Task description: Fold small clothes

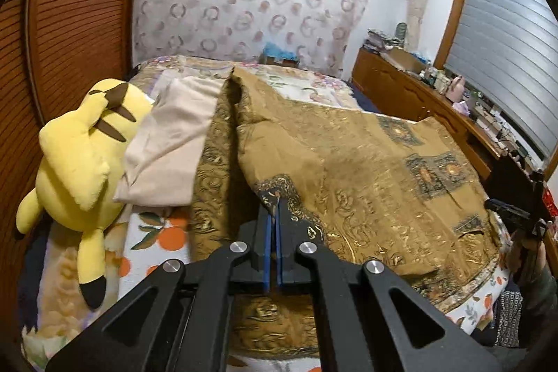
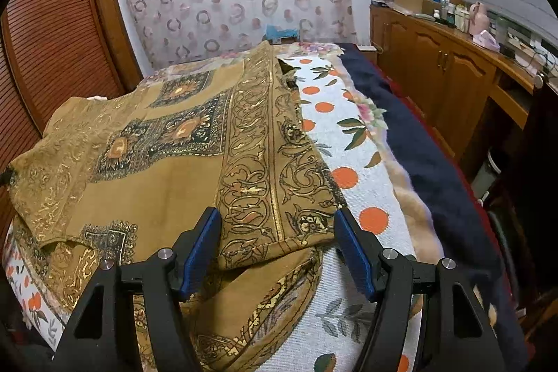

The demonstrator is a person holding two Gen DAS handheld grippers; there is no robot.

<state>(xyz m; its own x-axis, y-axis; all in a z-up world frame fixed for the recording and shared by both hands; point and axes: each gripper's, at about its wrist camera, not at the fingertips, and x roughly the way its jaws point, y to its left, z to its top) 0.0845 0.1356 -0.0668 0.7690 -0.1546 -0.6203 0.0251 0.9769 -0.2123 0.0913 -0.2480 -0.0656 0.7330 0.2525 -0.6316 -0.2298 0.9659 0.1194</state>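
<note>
Brown gold-print garment (image 2: 195, 142) lies partly folded on the orange-print bedspread (image 2: 352, 162) — L gripper (image 1: 274, 215) clenched on its corner, R gripper (image 2: 279, 243) spread wide over its near edge — w/ yellow plush toy (image 1: 80, 159) at bed's left side.

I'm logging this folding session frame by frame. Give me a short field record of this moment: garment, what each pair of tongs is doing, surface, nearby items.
garment: brown gold-patterned cloth, partly folded, a layer lifted on the left tongs' side
left tongs: shut on the cloth's patterned edge
right tongs: open, pads either side of the cloth's near corner, not gripping
surface: bed with orange-print sheet
nearby: yellow plush toy and beige folded cloth to the left of the garment
</note>
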